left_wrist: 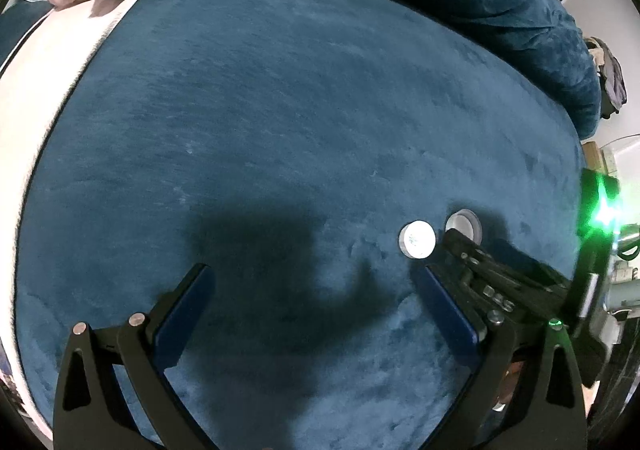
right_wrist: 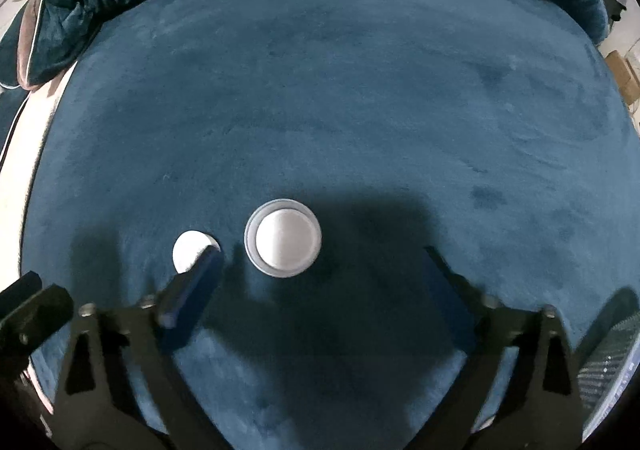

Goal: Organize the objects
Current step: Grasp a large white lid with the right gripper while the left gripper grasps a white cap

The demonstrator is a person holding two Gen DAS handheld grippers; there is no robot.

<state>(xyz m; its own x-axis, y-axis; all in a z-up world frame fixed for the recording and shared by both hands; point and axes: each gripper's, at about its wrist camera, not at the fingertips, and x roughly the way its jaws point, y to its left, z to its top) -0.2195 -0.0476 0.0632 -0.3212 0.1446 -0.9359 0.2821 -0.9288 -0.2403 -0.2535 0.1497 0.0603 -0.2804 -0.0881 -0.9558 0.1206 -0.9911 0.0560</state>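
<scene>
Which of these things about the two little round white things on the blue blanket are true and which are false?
1. Both round pieces lie on a blue blanket. True.
2. The open jar sits between the right gripper fingers. True.
3. The lid is screwed onto the jar. False: it lies beside it, apart.
4. The left gripper is pinching the lid. False: its fingers are wide open with nothing between them.
5. The jar is red. False: it is whitish.
</scene>
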